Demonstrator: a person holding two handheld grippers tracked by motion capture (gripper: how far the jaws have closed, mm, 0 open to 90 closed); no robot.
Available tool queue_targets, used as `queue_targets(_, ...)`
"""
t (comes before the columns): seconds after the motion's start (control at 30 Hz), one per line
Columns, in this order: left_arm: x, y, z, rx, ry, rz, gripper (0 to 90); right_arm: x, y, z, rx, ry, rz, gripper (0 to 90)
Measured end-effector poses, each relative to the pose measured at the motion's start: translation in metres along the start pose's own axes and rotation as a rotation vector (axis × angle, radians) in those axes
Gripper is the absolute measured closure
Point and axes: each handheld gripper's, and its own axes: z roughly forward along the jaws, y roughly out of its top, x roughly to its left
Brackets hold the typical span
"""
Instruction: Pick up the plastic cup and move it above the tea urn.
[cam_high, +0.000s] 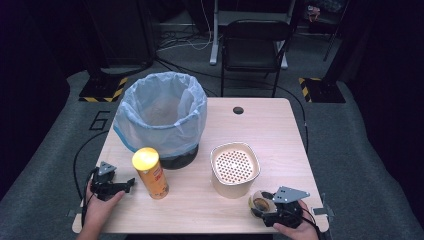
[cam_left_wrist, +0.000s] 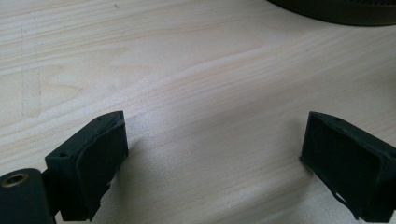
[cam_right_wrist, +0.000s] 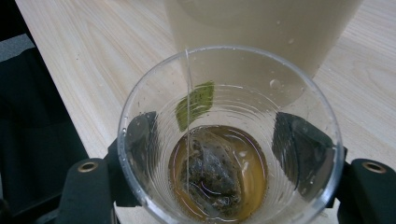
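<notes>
I am holding my left claw (cam_high: 131, 182) low over the near left part of the table (cam_high: 270, 130), and its jaws are standing wide apart with only bare wood between them in the left claw view. Just to its right, the tall orange chip can (cam_high: 150, 173) with a yellow lid is standing upright, near the claw but not touching it. Behind the can, the dark bin (cam_high: 160, 120) lined with a pale blue bag is sitting on the far left of the table.

With my right claw (cam_right_wrist: 224, 149) I am gripping a clear plastic cup (cam_right_wrist: 229, 135) at the near right edge of the table. Its jaws are pressing on the cup's two sides; I am seeing them through the wall in the right claw view. Inside the cup a wet tea bag (cam_right_wrist: 212, 172) is lying in a little brown liquid, its string running up to the rim and a green tag (cam_right_wrist: 196, 103) clinging to the inner wall. Just beyond the cup, the cream container (cam_high: 235, 170) with a perforated insert is standing.
</notes>
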Motion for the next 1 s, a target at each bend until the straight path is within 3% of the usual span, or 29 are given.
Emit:
queue_targets(0.27,-0.001,0.000,0.000,-0.001,-0.005,-0.009,6.8,-0.002,0.000,-0.001,0.003,-0.005,-0.010,32.9)
queue_targets(0.43,-0.001,0.000,0.000,0.000,-0.004,-0.009,6.8,-0.005,0.001,-0.003,0.014,-0.035,-0.011,33.0)
queue_targets(1.0,0.000,0.000,0.000,0.003,-0.004,-0.008,6.9,-0.040,0.005,-0.008,0.016,-0.080,0.005,33.8)
